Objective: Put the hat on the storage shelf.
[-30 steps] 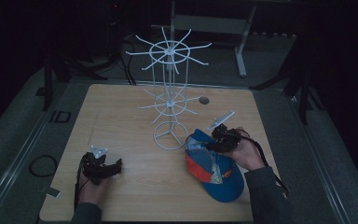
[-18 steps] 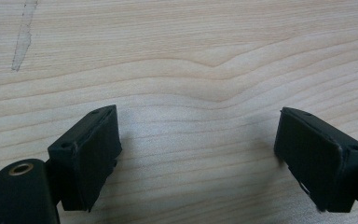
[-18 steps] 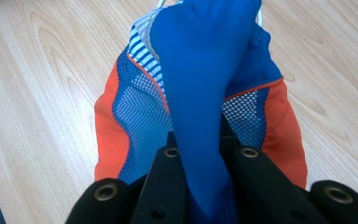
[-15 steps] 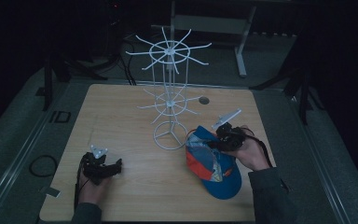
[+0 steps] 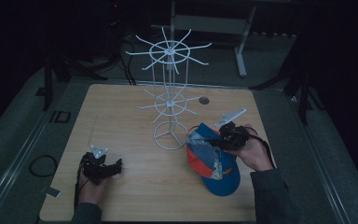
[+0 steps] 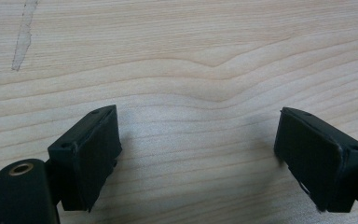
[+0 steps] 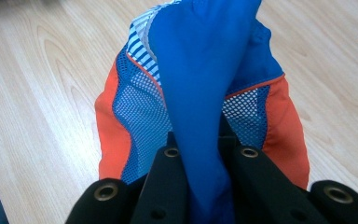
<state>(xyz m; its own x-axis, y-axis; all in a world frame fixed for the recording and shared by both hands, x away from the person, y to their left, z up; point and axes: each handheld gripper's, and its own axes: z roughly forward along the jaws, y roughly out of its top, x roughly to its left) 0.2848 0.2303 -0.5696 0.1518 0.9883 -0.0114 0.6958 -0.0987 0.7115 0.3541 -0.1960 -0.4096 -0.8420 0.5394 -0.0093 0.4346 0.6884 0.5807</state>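
Right claw (image 7: 205,186) pinches the blue cap (image 5: 214,161) tight by its cloth so it can lift it toward the white rack (image 5: 169,100), while the left claw (image 6: 198,154) waits wide open.

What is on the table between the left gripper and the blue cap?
Nothing: in the high view, bare wooden table separates the left gripper from the cap. The white wire rack stands farther back.

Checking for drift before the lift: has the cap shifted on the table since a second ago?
No. The cap lies just as near the white wire stand's ring base, pinched by the right gripper.
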